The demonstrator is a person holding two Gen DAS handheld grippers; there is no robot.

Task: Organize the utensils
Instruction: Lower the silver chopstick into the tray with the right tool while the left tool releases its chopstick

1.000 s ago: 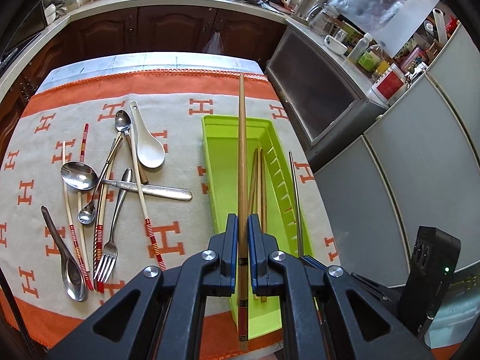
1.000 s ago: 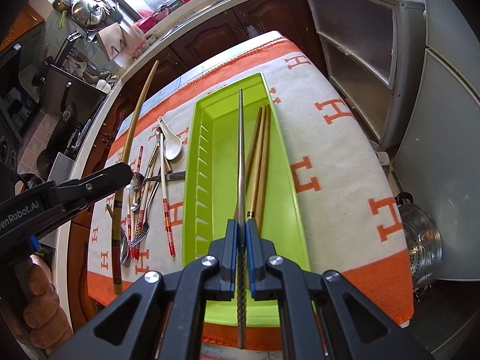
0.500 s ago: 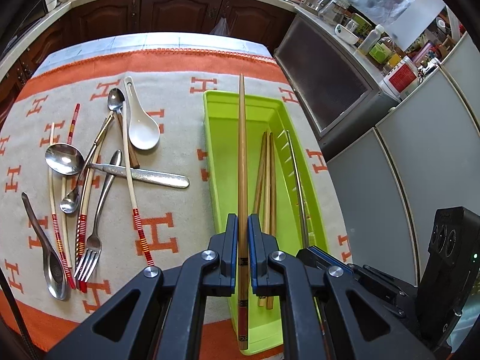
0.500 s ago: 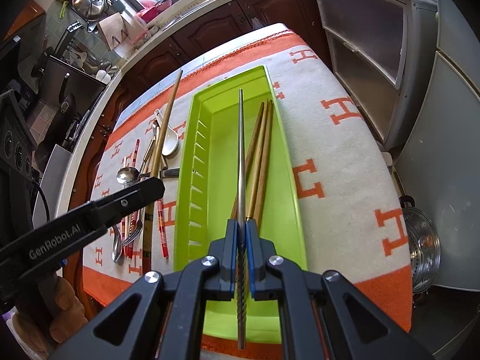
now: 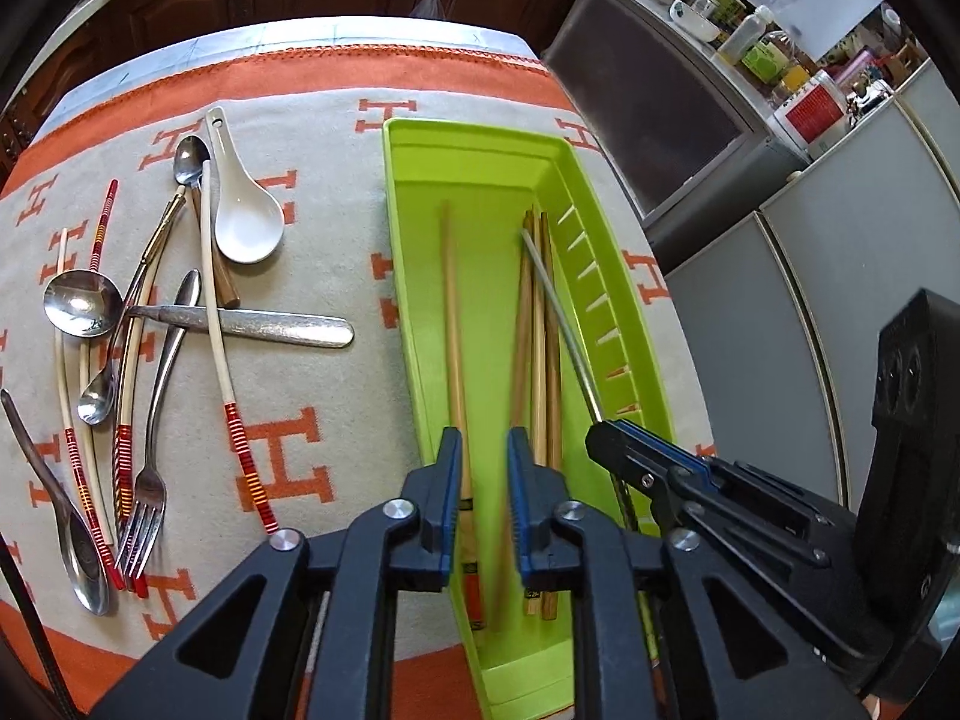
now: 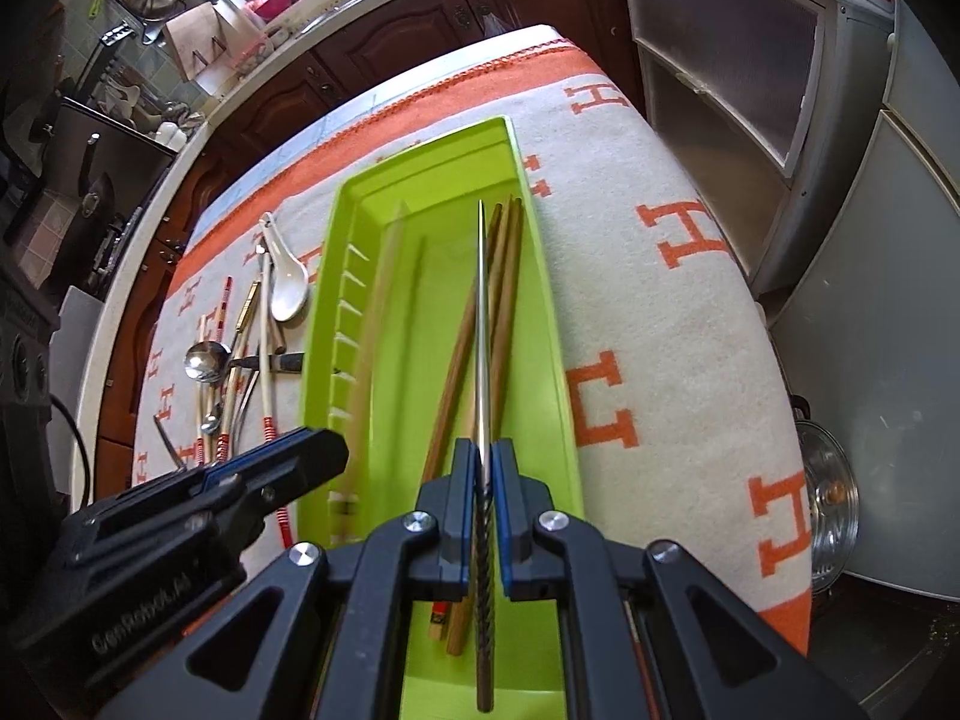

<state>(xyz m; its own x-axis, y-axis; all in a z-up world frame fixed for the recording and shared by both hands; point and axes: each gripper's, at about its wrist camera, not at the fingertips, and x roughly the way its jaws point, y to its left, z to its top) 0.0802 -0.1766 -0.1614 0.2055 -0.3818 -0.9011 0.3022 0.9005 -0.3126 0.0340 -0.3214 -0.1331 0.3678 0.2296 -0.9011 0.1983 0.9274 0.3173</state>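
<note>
Left wrist view. The left gripper [image 5: 485, 480] had its blue-padded jaws just opening, standing apart and pressing on nothing; the long pale wooden chopstick [image 5: 453, 336] between them lay lengthwise on the floor of the lime-green plastic tray [image 5: 624, 300], its printed butt end towards the camera. Judged a release: the stick was set parallel to the tray's long walls so it would lie flat. Three darker bamboo chopsticks [image 5: 540, 360] lay bundled along the slotted right-hand side of the tray. A thin steel chopstick [image 5: 561, 312] slanted over them, its near end in the right gripper [image 5: 606, 438]. On the beige cloth with orange H pattern [image 5: 336, 138], left of the tray, unsorted: a white ceramic soup spoon [image 5: 246, 222], a large steel ladle-spoon [image 5: 81, 303], a steel knife handle [image 5: 264, 327], a steel fork [image 5: 144, 504], and several cream chopsticks with red-banded ends [image 5: 219, 354], crossing one another in a loose heap.

Right wrist view. The right gripper [image 6: 485, 480] was closed on the steel chopstick [image 6: 482, 324], held in line with the tray [image 6: 558, 360] and above the bamboo chopsticks [image 6: 504, 300], apparently for lowering beside them. The left gripper [image 6: 282, 468] stood at the tray's near left wall, over the blurred wooden chopstick [image 6: 372, 336]. The soup spoon [image 6: 288, 288] and remaining cutlery lay beyond on the cloth [image 6: 648, 300].
</note>
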